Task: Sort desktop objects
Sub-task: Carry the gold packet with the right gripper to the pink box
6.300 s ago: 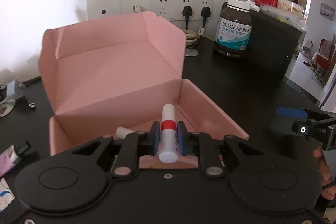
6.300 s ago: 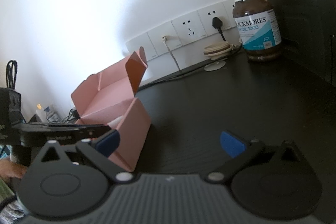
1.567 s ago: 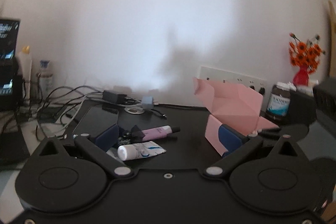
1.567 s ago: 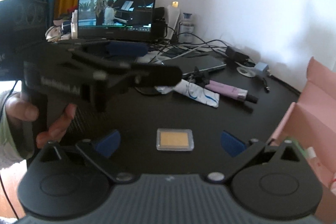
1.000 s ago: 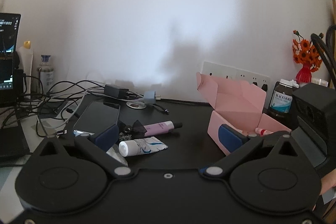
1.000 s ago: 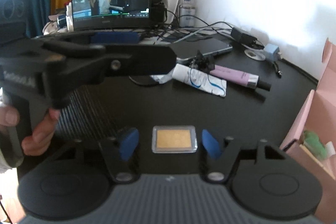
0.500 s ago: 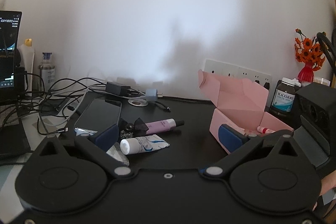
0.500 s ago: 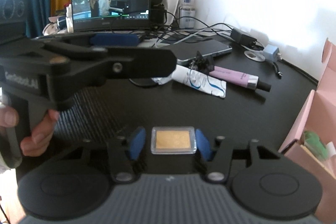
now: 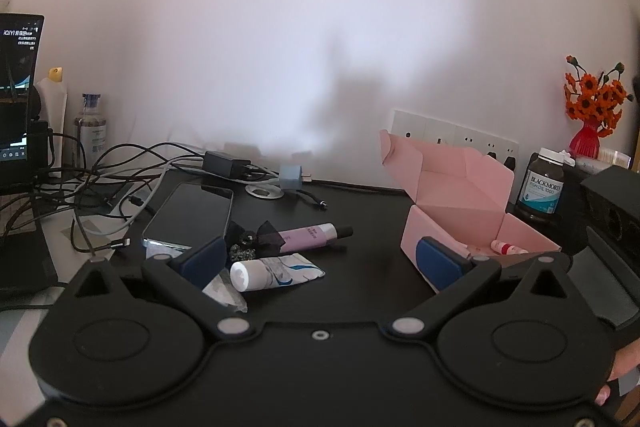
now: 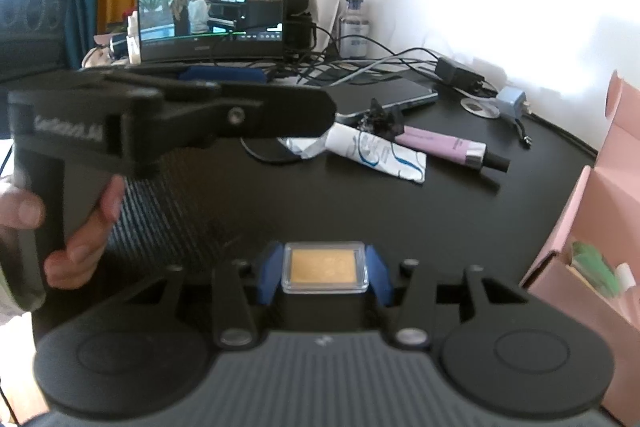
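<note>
**My right jaws pinch the gold card case; my left stand wide**

Left wrist view: the brown jar (image 9: pixel 541 185) at the far right reads "BLACKMORES" above "FISH OIL 1000". The monitor edge (image 9: pixel 18 99) at the left carries small writing I cannot make out. My left gripper (image 9: pixel 318 259) has its blue pads spread wide with nothing between them, hovering level above the black desk (image 9: pixel 368 227). Bare desktop lies ahead between the white tube (image 9: pixel 276 271) and the open pink box (image 9: pixel 472 211); the purple tube (image 9: pixel 312 236) lies just behind the white one, beside the phone (image 9: pixel 192 215). A red-banded stick (image 9: pixel 507 247) lies inside the box.

Right wrist view: my right gripper (image 10: pixel 324 273) is tilted down at the desk's near edge, pads pressed on both short sides of the clear case with the gold card (image 10: pixel 324 268). Open black desktop stretches beyond it. The other gripper's body crosses the left, with blurred lettering on its side, held by a hand (image 10: pixel 76 227) whose fingers wrap the grip. The pink box wall stands just to the right.
</note>
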`<state>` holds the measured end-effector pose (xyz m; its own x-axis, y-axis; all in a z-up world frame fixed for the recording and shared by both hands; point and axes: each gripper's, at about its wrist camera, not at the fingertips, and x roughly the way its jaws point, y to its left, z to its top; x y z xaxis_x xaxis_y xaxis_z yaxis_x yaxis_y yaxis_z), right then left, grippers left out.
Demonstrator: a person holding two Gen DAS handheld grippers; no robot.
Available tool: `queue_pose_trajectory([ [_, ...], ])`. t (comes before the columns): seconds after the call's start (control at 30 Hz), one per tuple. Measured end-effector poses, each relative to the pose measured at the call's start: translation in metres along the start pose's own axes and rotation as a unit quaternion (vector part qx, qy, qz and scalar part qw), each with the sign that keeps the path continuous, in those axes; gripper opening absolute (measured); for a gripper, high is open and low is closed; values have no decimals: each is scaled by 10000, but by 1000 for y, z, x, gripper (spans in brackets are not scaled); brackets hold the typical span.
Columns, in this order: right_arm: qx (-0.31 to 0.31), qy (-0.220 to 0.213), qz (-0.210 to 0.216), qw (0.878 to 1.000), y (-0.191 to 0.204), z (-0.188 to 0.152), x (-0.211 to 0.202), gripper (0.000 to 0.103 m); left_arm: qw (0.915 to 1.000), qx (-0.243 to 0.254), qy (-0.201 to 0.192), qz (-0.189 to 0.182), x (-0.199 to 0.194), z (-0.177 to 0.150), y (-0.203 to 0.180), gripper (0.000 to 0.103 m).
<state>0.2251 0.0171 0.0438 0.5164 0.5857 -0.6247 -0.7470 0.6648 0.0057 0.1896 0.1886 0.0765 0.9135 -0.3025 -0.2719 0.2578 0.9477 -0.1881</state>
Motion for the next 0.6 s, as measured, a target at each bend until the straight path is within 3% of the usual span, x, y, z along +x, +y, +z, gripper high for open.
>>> queue_pose_trajectory([
  [0.6,276,-216,-145,9993,-21,-20,-59,45,9999,58,4,87,0,0,-2,103],
])
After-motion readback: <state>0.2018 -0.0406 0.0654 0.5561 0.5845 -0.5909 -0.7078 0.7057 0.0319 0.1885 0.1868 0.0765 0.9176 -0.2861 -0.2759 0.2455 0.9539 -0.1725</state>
